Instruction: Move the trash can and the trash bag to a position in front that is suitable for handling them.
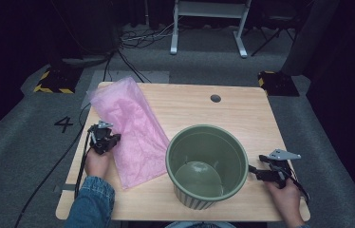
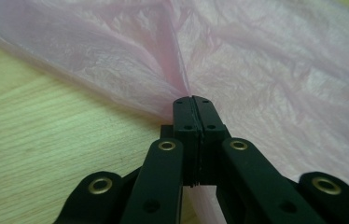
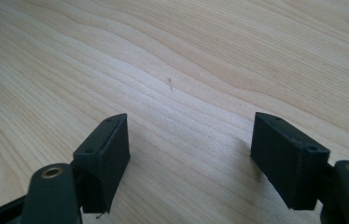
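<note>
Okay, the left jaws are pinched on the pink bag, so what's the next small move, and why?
Probably lift the left gripper a little to raise the pinched edge of the pink bag off the table. Its jaws are shut on a fold of film, the bag lies flat beside the green pot, and the right gripper waits open over bare wood.

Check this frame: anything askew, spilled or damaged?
Nothing stands out. The pink bag lies flat but crinkled, pinched at its edge by the left gripper. The green pot stands upright, unbroken, nothing spilled. The right gripper is open over bare table.
</note>
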